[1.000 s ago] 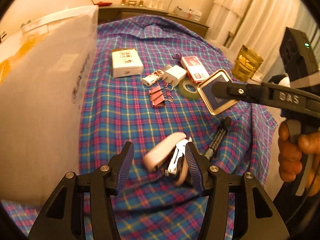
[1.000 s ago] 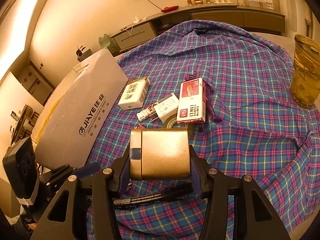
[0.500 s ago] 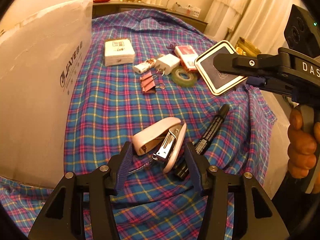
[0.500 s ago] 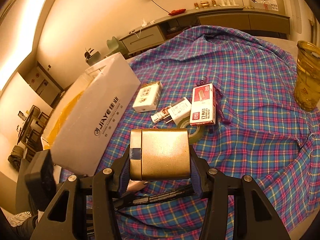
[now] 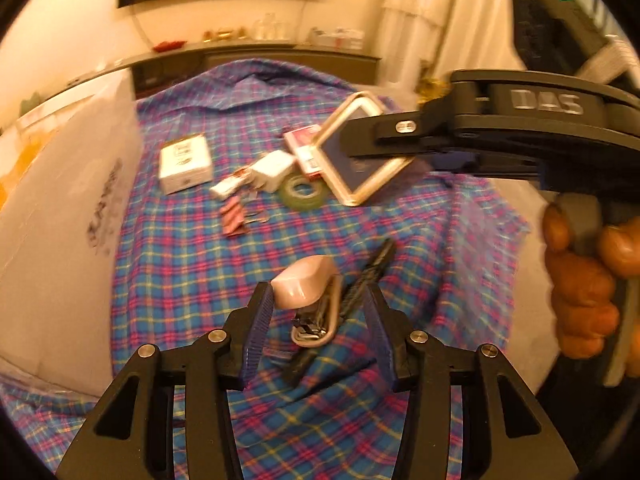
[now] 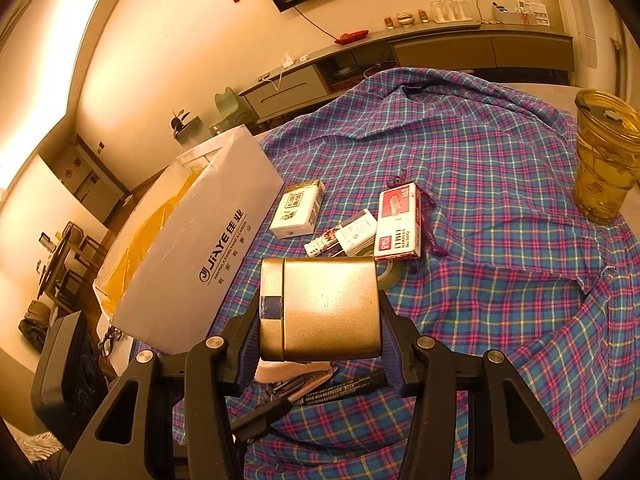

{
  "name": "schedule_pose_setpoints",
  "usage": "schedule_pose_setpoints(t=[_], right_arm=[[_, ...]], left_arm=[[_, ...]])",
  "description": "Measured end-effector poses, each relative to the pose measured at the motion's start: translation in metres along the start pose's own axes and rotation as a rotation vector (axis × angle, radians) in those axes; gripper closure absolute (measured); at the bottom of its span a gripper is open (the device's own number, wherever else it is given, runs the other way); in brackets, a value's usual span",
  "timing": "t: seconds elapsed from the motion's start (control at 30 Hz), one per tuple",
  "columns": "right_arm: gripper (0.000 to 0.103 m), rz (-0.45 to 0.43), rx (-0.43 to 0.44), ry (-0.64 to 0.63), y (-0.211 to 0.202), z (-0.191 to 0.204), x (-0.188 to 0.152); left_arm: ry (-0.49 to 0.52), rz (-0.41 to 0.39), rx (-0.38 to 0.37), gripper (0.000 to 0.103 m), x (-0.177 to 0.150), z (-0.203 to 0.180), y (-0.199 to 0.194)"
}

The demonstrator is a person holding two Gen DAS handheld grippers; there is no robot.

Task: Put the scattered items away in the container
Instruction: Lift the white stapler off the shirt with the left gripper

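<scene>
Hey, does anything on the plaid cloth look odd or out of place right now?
The pink stapler lies splayed open on the cloth, its metal magazine exposed, between the fingers of the open left hand-held gripper. A black marker lies right beside it. Nothing looks spilled.

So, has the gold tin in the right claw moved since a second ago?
Yes. The gold metal tin has risen: in the left wrist view it sat beside the green tape roll, now above it.

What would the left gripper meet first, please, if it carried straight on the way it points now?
Most likely the pale pink stapler, which lies opened between the open fingers of the left gripper. The black marker pen lies close beside it, so depth leaves some doubt.
</scene>
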State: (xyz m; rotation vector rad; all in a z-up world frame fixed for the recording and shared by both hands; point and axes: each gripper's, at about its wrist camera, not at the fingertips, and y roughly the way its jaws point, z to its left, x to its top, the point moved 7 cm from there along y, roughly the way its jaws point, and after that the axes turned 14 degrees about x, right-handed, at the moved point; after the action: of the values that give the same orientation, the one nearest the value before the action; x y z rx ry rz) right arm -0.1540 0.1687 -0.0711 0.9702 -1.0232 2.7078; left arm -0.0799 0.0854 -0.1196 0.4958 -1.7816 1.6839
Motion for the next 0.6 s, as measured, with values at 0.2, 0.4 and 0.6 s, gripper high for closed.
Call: schedule_pose_setpoints(t=[0.2, 0.4, 0.6], right_arm=[[0.051, -0.008, 0.001, 0.004, -0.004, -0.001, 0.001], [0.051, -0.001, -0.007, 0.018, 0.0, -0.007, 0.0], [0.051, -0.005, 0.003, 0.035, 0.0, -0.011, 0.003]], left_arm=[[-0.025, 0.063, -0.098, 0.053, -0.002, -0.003, 0.017], [-0.164, 0.138, -0.137, 0.052, 0.006, 0.006, 0.048], [-0.074, 0.131, -0.078, 0.052, 0.012, 0.005, 0.039]])
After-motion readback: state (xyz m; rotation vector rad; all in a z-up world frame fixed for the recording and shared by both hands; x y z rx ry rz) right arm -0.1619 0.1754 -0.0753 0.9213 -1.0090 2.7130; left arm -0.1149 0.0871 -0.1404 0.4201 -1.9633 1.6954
